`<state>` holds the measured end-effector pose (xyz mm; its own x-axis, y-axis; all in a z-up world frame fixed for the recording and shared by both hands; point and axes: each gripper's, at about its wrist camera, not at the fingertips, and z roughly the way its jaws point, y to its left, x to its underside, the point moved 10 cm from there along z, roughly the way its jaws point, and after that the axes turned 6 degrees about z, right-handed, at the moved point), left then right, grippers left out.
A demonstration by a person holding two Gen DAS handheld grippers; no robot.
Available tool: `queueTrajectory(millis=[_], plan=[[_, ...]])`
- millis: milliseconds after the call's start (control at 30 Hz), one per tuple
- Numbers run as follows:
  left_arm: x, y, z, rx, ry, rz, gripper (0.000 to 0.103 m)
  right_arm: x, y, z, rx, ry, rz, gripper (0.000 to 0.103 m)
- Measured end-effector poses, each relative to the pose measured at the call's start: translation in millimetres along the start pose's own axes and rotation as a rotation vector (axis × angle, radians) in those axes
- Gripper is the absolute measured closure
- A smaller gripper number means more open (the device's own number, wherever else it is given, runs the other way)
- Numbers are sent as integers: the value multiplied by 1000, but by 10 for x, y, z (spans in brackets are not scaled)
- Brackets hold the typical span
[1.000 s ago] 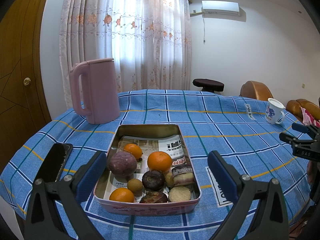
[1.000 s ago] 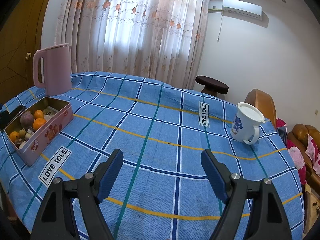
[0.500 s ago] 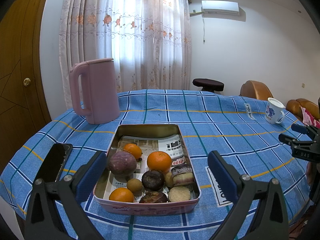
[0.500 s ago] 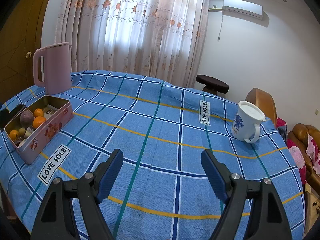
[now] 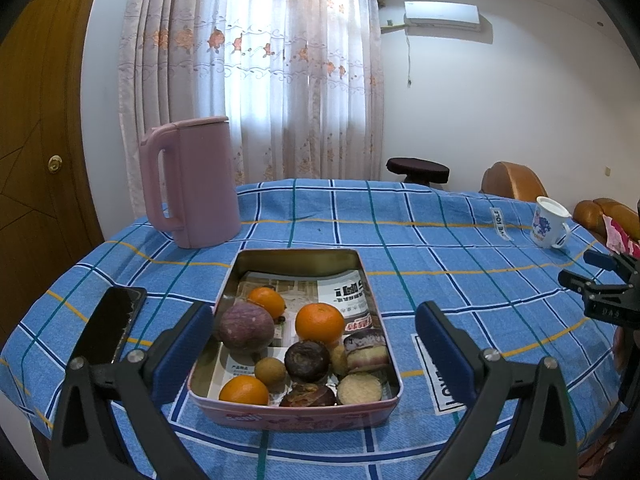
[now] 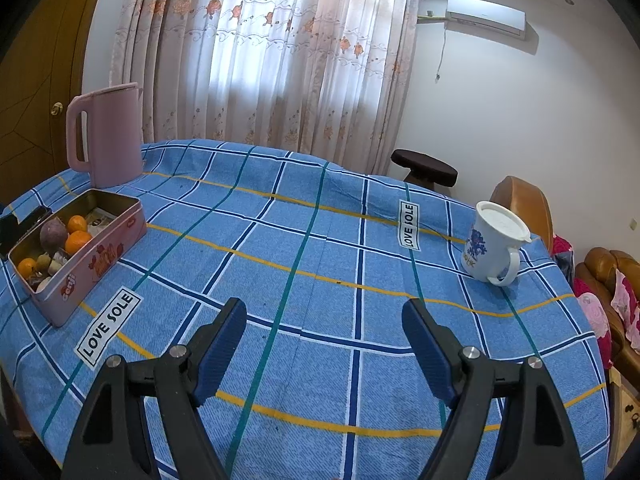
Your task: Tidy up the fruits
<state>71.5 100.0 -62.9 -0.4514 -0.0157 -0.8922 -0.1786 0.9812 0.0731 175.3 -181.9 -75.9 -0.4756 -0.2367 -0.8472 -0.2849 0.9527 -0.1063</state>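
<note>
The left gripper (image 5: 314, 334) has its blue fingers (image 5: 182, 350) wide apart, with nothing pinched. They sit on either side of the near end of a pink tin (image 5: 296, 416), not touching it. The tin stands on the tabletop (image 5: 440, 248), which wears a blue checked cloth.

Inside the tin are three oranges (image 5: 320, 323), a big purple fruit (image 5: 246, 328), a small tan round fruit (image 5: 270, 371) and some dark and pale lumps (image 5: 307, 360) that are hard to name. Paper with print (image 5: 344, 292) lies under them, partly hidden.

A black phone (image 5: 110, 330) lies left of the tin, and the left finger covers its near end. A pink jug (image 5: 192, 182) stands behind the tin.

The right gripper (image 6: 324, 338) also has its fingers (image 6: 430, 354) wide apart, over bare cloth, holding nothing. From here the tin is far to the left, and its near wall hides some of the fruit. A white mug with a lid (image 6: 494, 248) stands far to the right. In the left view the picture edge cuts off most of the right gripper.
</note>
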Motion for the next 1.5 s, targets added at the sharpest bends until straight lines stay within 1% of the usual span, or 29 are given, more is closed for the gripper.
queueTrajectory(millis=[1000, 1500], plan=[[-8, -52, -19, 5, 2, 13, 0, 0, 48, -10, -9, -1, -7, 22], [-21, -28, -28, -10, 1, 18, 0, -6, 176, 1, -26, -2, -17, 22]])
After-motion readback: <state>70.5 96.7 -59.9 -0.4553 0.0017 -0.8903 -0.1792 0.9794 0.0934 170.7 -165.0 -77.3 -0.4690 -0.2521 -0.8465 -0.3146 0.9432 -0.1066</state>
